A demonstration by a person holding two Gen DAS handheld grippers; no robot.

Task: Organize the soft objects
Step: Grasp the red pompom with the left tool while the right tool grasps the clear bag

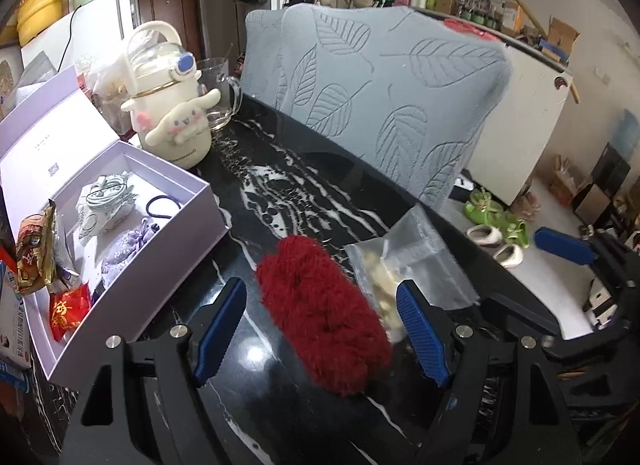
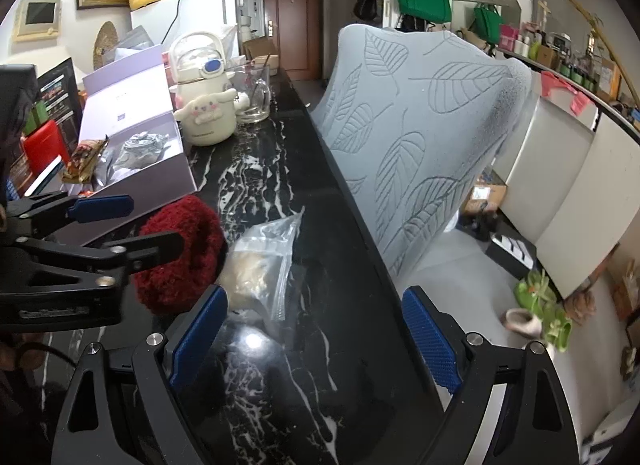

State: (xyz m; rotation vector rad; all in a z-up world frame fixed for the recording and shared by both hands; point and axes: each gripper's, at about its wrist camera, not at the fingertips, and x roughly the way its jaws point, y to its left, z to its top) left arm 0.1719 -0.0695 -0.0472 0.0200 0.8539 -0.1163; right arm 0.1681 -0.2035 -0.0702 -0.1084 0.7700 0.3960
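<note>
A fluffy dark red soft object [image 1: 324, 313] lies on the black marble counter [image 1: 288, 193]. My left gripper [image 1: 320, 333] is open, its blue pads on either side of the red object without touching it. A clear plastic bag with cream pieces [image 1: 400, 269] lies just right of it. An open lilac box [image 1: 120, 201] holding small soft items stands at the left. In the right wrist view the red object [image 2: 180, 253] and the bag [image 2: 260, 265] lie ahead to the left. My right gripper [image 2: 312, 337] is open and empty over bare counter [image 2: 280, 385].
A cream Cinnamoroll bottle [image 1: 176, 113] and a glass mug [image 1: 220, 93] stand behind the box. A grey leaf-patterned chair back [image 1: 392, 97] rises along the counter's right edge. Snack packets [image 1: 36, 253] lie at the box's near end. Shoes [image 1: 496, 225] lie on the floor.
</note>
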